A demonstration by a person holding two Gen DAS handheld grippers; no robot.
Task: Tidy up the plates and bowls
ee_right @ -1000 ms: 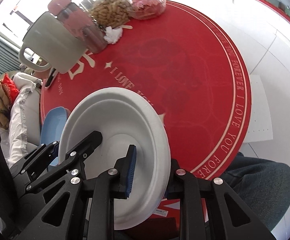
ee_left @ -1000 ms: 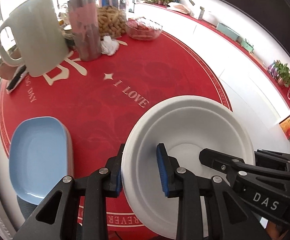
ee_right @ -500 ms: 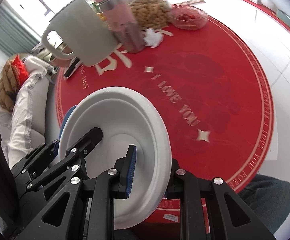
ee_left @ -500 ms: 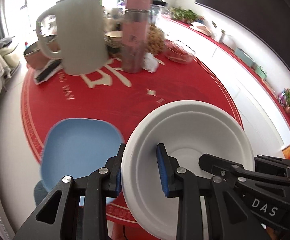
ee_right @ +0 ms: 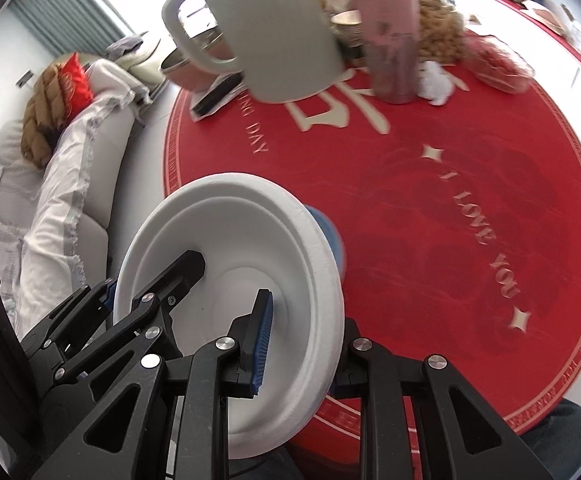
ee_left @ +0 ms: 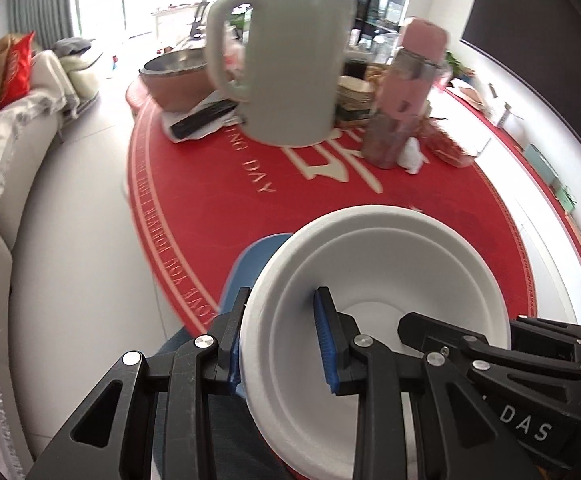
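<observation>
Left wrist view: white bowl [ee_left: 386, 280] held above the near edge of the red surface [ee_left: 218, 216], partly over a blue plate [ee_left: 246, 268] lying just beneath and behind it. Left gripper [ee_left: 280, 338] clamped on the bowl's left rim, one blue pad outside the wall, the other inside. Right gripper [ee_left: 470, 344] seen entering from the right, one finger reaching into the bowl's interior.

Right wrist view: same bowl [ee_right: 226, 264] tilted, open face turned toward the camera. Right gripper [ee_right: 302, 344] closed on the opposite rim, inner pad against the inside wall, outer finger hidden behind the rim. Blue plate [ee_right: 330, 236] showing only as a sliver past the bowl's far edge.

Handling, as judged: matte, thick-rimmed wall suggests moulded foam or pulp, hence light, fairly stiff at the rim, but easy to dent or crack under hard squeeze. Low slip risk against the ribbed pads. Best hold at the rolled rim, on two opposite sides, as shown. Moderate clamp force advised.

Pose: both grippers low, pointing forward across the surface toward a grey jug [ee_left: 286, 64] and a pink bottle [ee_left: 406, 92], well apart from the bowl. Bowl carried between the two, tipped slightly toward the operator.
</observation>
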